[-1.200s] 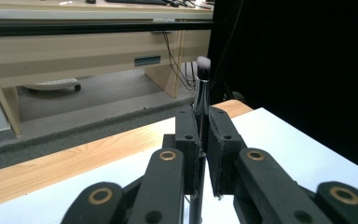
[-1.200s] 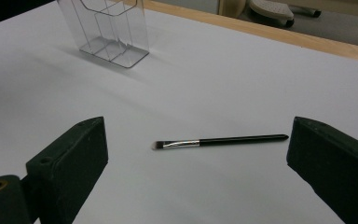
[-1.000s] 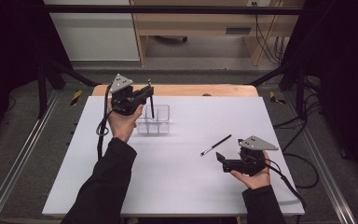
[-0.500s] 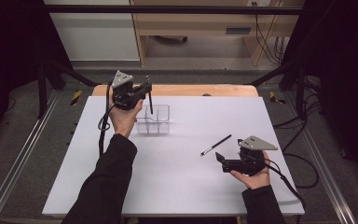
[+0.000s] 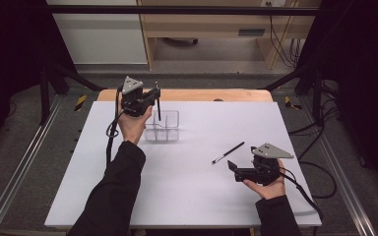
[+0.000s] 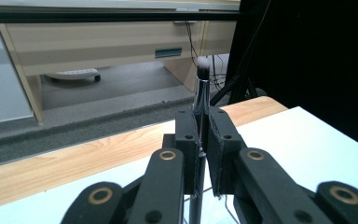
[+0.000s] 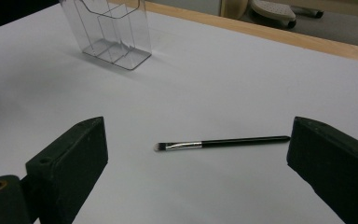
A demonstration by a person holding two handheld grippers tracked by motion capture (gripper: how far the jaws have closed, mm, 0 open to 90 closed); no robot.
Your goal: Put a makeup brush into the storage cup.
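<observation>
A person's left hand holds my left gripper above the table's far left, shut on a black makeup brush that stands upright. In the left gripper view the brush rises between the pressed jaws of the left gripper, bristles up. Its lower end hangs at the rim of a clear plastic organizer with several compartments. My right gripper rests low at the near right, its jaws wide open with nothing between them. A second black brush lies flat on the white table just beyond it, also seen as the brush between the spread jaws.
The white tabletop has a wooden strip along its far edge. Metal rails run down both sides of the table. The organizer stands at the far left in the right gripper view. Cables trail from both grippers.
The left gripper has sunk slightly with the brush toward the organizer. The right gripper and the lying brush have stayed put.
</observation>
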